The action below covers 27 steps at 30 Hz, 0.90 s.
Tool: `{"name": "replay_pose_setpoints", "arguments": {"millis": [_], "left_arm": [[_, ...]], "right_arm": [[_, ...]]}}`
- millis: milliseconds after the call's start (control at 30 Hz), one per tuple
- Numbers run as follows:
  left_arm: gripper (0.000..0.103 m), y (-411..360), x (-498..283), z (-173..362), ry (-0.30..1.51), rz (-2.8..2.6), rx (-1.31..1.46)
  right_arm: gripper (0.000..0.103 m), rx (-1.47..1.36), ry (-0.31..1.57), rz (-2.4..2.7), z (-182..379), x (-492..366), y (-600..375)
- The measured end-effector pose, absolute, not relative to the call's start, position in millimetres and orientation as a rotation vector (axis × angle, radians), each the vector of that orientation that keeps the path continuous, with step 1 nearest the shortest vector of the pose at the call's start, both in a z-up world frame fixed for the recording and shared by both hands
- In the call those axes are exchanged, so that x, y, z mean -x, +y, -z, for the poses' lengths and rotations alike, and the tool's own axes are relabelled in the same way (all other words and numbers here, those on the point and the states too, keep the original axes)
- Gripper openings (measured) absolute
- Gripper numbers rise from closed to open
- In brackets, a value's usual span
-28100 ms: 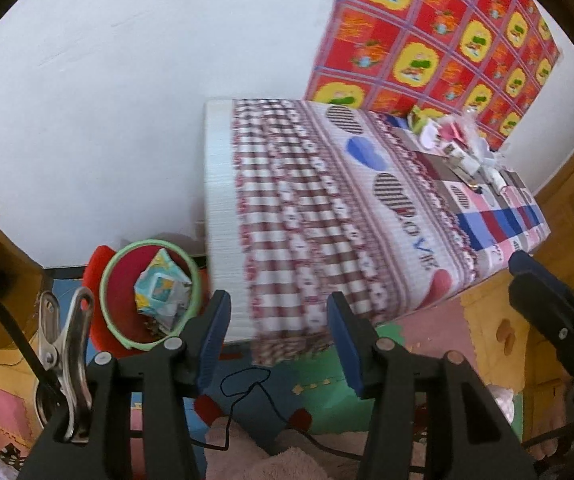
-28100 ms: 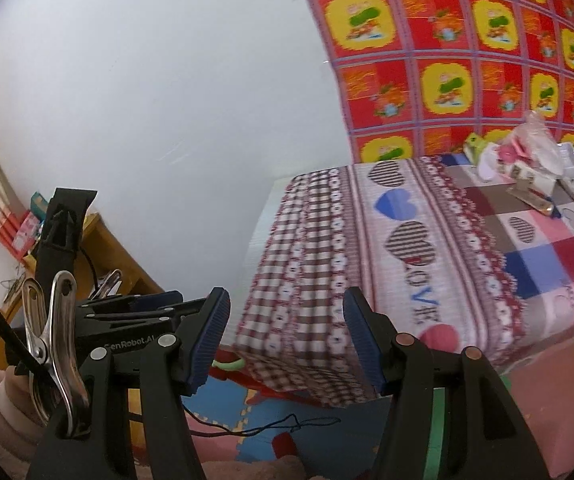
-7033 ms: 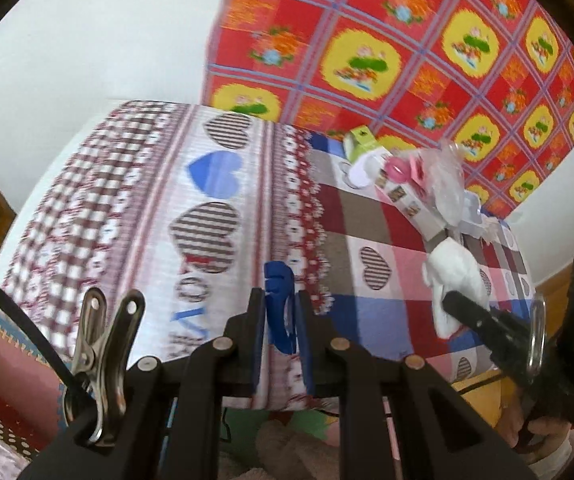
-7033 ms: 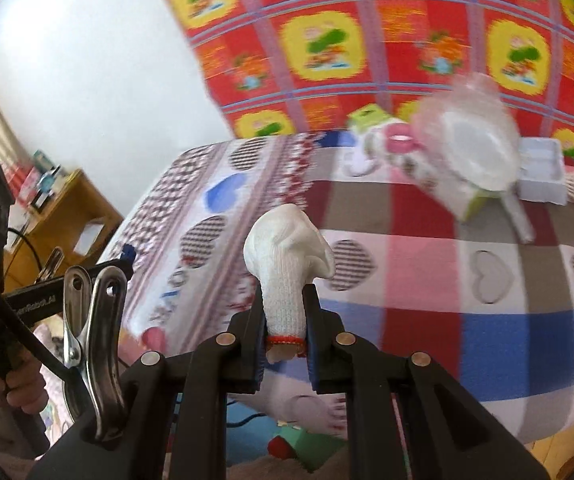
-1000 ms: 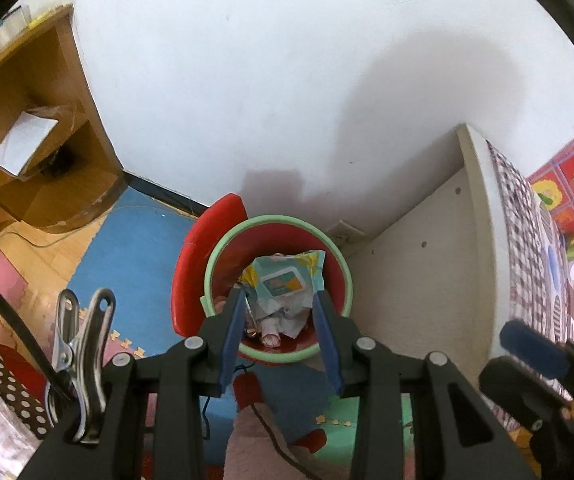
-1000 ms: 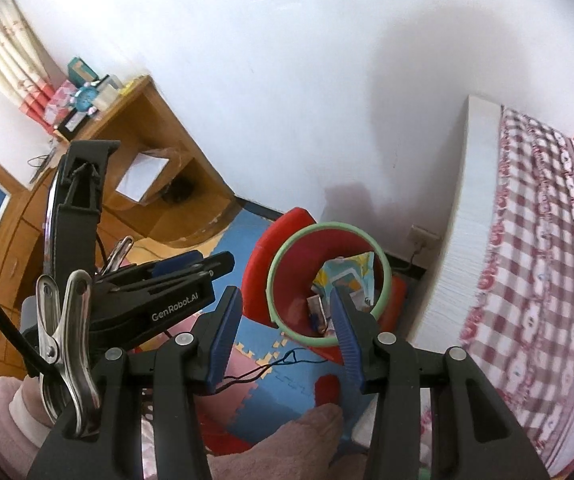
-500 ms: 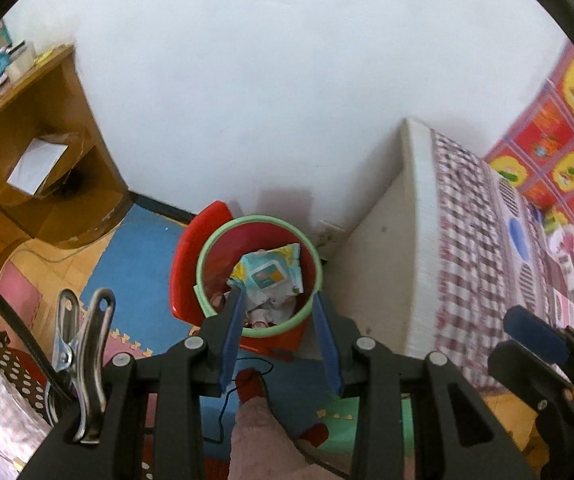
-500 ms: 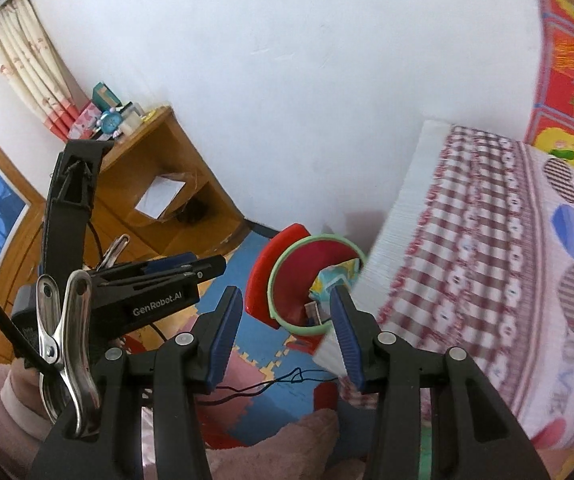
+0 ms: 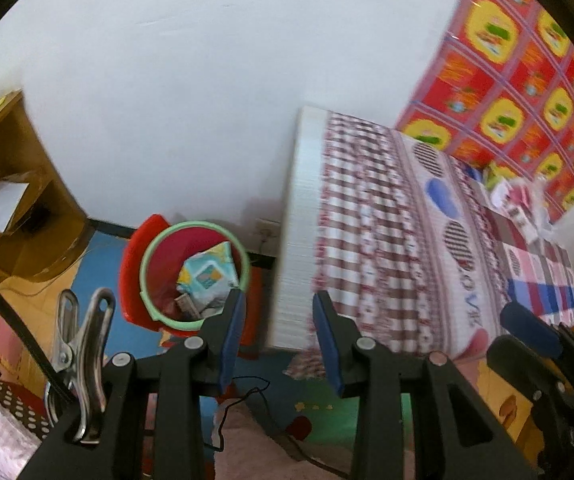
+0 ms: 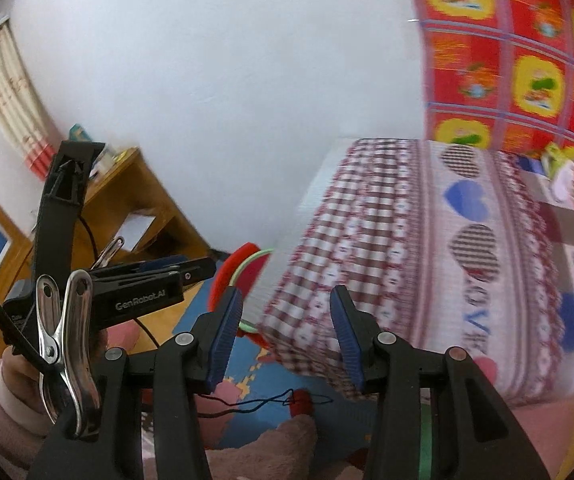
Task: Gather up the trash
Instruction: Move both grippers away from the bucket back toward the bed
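Left gripper [image 9: 275, 328] and right gripper [image 10: 285, 322]: fingers spread, pinching nothing. Red bin [image 9: 155, 248] on floor beside bed [image 9: 407, 240], holding trash [image 9: 207, 276]. More trash [image 9: 515, 200] on bed's far end.

in the left wrist view the bin [image 9: 195, 276] has its near rim covered by the left gripper's [image 9: 277, 340] finger [image 9: 229, 332]; the wrappers [image 9: 207, 276] inside are a jumble, only a pale printed packet readable as such; in the right wrist view the same bin [image 10: 247, 276] is mostly behind the bed's [image 10: 427, 260] corner, only a red and green sliver showing; the bedcover [image 9: 387, 240] is smeared by motion in both views; the litter [image 9: 515, 200] at the bed's far edge, by the red wall cloth [image 9: 527, 80], is too small and blurred to name; the right gripper [image 9: 535, 344] is cut off at the right edge in the left wrist view.
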<state>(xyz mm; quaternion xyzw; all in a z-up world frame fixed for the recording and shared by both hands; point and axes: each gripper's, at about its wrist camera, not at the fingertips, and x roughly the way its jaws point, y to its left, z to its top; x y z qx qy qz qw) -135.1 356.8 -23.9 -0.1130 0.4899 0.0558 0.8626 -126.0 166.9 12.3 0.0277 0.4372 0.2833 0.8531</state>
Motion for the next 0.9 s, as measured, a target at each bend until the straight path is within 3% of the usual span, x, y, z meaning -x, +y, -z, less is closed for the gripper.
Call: {"name": "replay_pose_setpoints", "arguments": {"millis": [900], "left_arm": [[0.036,153,68,7,1.024,0.297,0.038]], "right_arm": [[0.047,-0.264,0.862,-0.129,-18,133,-33]]}}
